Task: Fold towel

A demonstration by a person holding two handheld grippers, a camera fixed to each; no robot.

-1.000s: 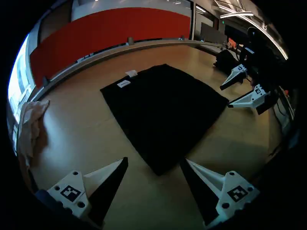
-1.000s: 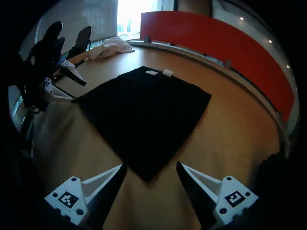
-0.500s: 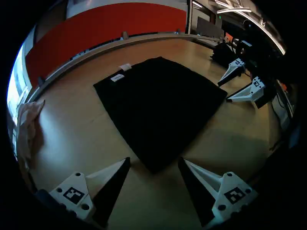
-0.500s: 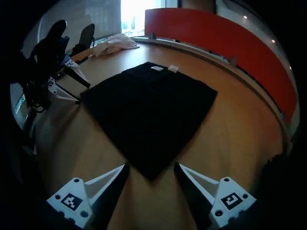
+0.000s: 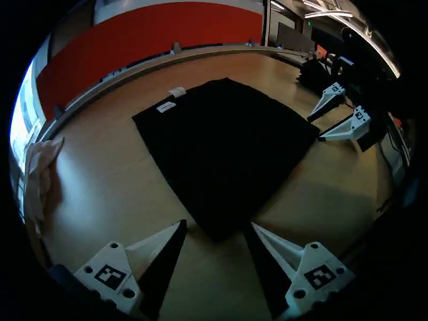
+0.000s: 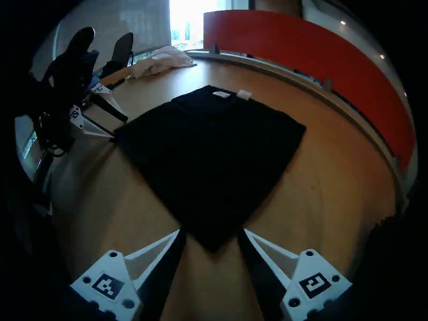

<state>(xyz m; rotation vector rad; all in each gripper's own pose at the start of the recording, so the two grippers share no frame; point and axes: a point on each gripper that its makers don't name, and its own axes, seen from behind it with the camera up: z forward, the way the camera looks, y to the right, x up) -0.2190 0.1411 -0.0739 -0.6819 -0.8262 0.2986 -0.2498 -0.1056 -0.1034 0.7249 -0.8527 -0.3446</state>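
Two claws, the left claw [image 5: 215, 223] and right claw [image 6: 212, 231], gaped astride adjacent corners of the black towel [image 5: 224, 139] on the bench [image 5: 107, 176] and probably needed to pinch low, together.

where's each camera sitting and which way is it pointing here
Left gripper view: rides the left gripper, facing along its open fingers across the table at a corner of the black towel; the right gripper shows farther off.
Right gripper view: rides the right gripper, facing another towel corner; the left gripper shows farther off.
Shared: towel, table, red wall, both grippers.
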